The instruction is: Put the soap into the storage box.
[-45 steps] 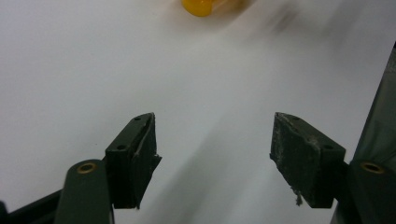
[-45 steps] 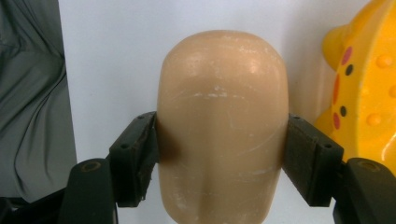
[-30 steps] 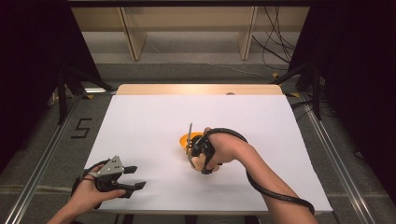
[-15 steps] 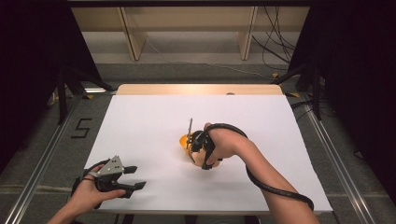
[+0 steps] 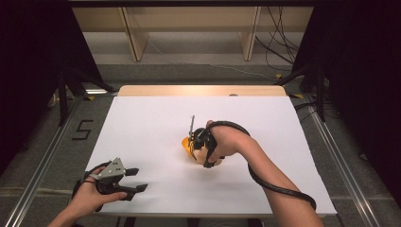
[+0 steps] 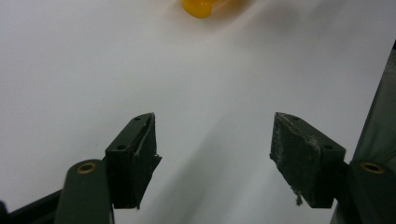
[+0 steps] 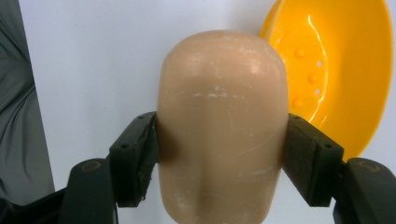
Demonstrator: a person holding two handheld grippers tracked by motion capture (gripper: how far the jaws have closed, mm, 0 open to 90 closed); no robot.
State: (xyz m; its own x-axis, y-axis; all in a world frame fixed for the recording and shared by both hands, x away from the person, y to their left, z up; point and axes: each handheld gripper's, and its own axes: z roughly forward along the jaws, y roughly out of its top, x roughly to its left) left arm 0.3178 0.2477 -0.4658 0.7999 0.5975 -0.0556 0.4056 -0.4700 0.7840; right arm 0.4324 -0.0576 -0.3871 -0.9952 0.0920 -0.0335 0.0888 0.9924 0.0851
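Observation:
My right gripper (image 7: pixel 222 145) is shut on a smooth tan rounded lump (image 7: pixel 222 107), one jaw pressed to each of its sides. A glossy yellow dish (image 7: pixel 336 60) with small bumps inside lies right beside the lump. In the high view the right gripper (image 5: pixel 206 153) points down at mid-table, with the yellow dish (image 5: pixel 186 143) at its left and the tan lump (image 5: pixel 216 162) peeking out under the hand. My left gripper (image 5: pixel 138 179) rests near the front left corner, open and holding nothing. Its own view shows the left gripper (image 6: pixel 212 140) over bare white table and the yellow dish (image 6: pixel 201 7) far ahead.
A white sheet (image 5: pixel 142 118) covers the table, with a wooden strip (image 5: pixel 198 90) along the far edge. The table's right edge (image 6: pixel 380 93) runs close beside my left gripper. A black cable (image 5: pixel 279 189) trails along the right forearm. Metal rails (image 5: pixel 45 156) flank the table on the floor.
The right hand has shifted only slightly beside the yellow dish, still holding the tan lump. The left gripper has stayed where it was.

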